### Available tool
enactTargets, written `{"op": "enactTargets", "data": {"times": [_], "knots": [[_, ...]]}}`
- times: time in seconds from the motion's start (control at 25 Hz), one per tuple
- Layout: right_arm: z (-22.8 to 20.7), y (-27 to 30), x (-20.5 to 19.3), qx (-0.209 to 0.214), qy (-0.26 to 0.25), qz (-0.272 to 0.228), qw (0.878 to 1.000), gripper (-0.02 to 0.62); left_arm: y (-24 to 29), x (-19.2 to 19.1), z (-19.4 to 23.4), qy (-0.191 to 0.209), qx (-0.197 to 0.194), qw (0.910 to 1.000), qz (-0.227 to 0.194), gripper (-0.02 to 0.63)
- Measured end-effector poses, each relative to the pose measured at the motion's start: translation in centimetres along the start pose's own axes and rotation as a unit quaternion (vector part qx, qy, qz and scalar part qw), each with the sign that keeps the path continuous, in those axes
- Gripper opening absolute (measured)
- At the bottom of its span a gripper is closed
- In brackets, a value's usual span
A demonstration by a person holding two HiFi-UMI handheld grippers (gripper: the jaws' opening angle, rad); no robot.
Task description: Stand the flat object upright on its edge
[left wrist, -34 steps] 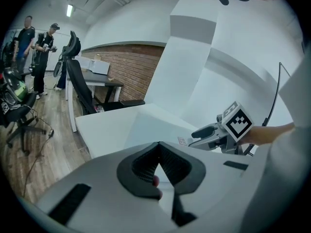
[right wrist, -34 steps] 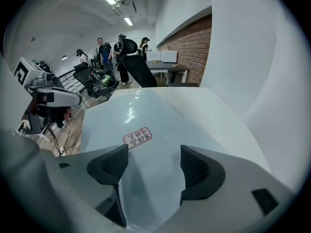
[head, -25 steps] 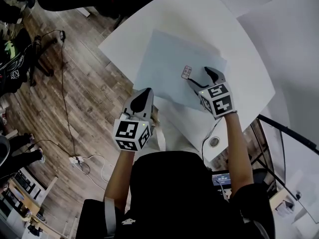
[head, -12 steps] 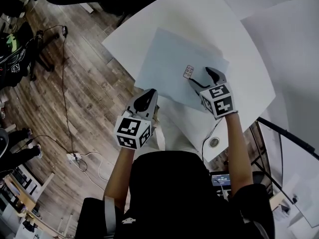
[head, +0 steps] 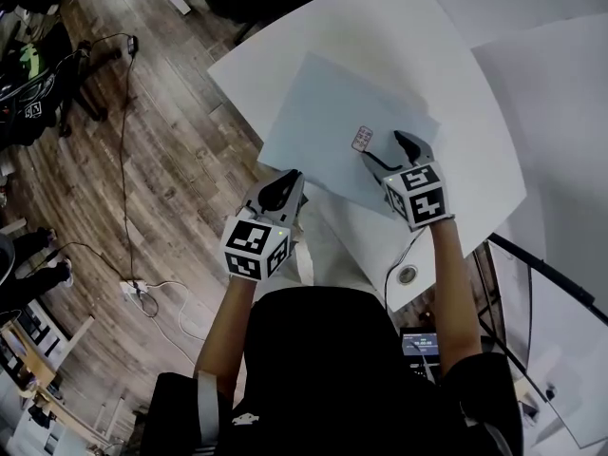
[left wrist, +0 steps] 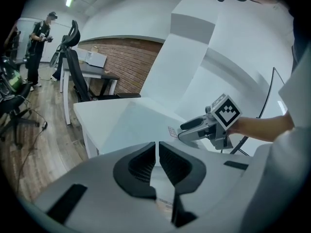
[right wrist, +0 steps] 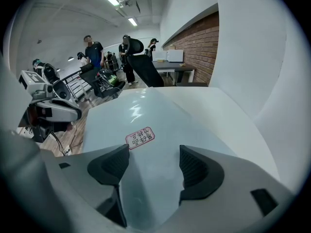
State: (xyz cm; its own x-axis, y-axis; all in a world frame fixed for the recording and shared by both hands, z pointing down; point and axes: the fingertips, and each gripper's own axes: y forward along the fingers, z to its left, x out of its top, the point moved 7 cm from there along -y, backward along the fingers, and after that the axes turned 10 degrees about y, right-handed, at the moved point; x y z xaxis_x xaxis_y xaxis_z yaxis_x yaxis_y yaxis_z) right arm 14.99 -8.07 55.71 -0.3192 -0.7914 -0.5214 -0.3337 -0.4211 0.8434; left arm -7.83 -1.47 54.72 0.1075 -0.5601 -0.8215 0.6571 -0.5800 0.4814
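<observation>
- The right tool (head: 385, 148) hangs with its jaws wide apart and nothing between them, tips tilted down over the sheet (head: 332, 122) near its lower right edge. In the right gripper view the right tool (right wrist: 154, 152) frames bare sheet (right wrist: 146, 110), with the label (right wrist: 140, 137) just past its left jaw.
- The left tool (head: 282, 190) has its jaws closed together and holds nothing. It sits just beside the sheet's lower left edge, by the rim of the bench (head: 427, 46).
- The step in hand looks like the approach before the lift. To do it well, I judge the open jaws should go to an edge, not the flat middle, where there is nothing to pinch.
- A good plan: the closed left tool (left wrist: 158, 147) nudges or props one edge, and the right takes that raised edge and swings the sheet up.
- The far edge should stay on the bench as a pivot, since a thin sheet may slide or flop.
- The sheet is a pale blue-grey rectangle, thin, smooth and slightly glossy. It lies flat at the centre of the head view, turned at an angle on the white bench.
- Its one mark is a small white label (head: 362, 139) with a red border and print.
</observation>
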Motion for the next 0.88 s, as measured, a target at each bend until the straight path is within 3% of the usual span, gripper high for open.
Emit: {"op": "enactTargets", "data": {"times": [0.12, 0.28, 0.56, 0.68, 0.88], "knots": [[0.0, 0.4, 0.0, 0.002, -0.004, 0.001, 1.0, 0.316, 0.0, -0.6, 0.3, -0.009, 0.002, 1.0, -0.002, 0.027], [0.5, 0.7, 0.2, 0.005, -0.01, 0.002, 1.0, 0.316, -0.2, -1.5, 0.5, -0.032, -0.011, 0.9994, -0.006, 0.099], [1.5, 0.8, 0.5, 0.007, -0.018, -0.003, 1.0, 0.316, -1.4, -3.3, 0.5, -0.059, -0.005, 0.9982, -0.006, 0.126], [2.9, 0.5, 1.3, 0.011, -0.016, -0.006, 1.0, 0.316, -2.8, -4.0, 1.1, -0.101, -0.001, 0.9948, -0.013, 0.138], [4.0, 1.6, 2.1, 0.01, -0.026, -0.007, 1.0, 0.316, -3.8, -5.9, 3.9, -0.19, 0.005, 0.9814, -0.027, 0.162]]}}
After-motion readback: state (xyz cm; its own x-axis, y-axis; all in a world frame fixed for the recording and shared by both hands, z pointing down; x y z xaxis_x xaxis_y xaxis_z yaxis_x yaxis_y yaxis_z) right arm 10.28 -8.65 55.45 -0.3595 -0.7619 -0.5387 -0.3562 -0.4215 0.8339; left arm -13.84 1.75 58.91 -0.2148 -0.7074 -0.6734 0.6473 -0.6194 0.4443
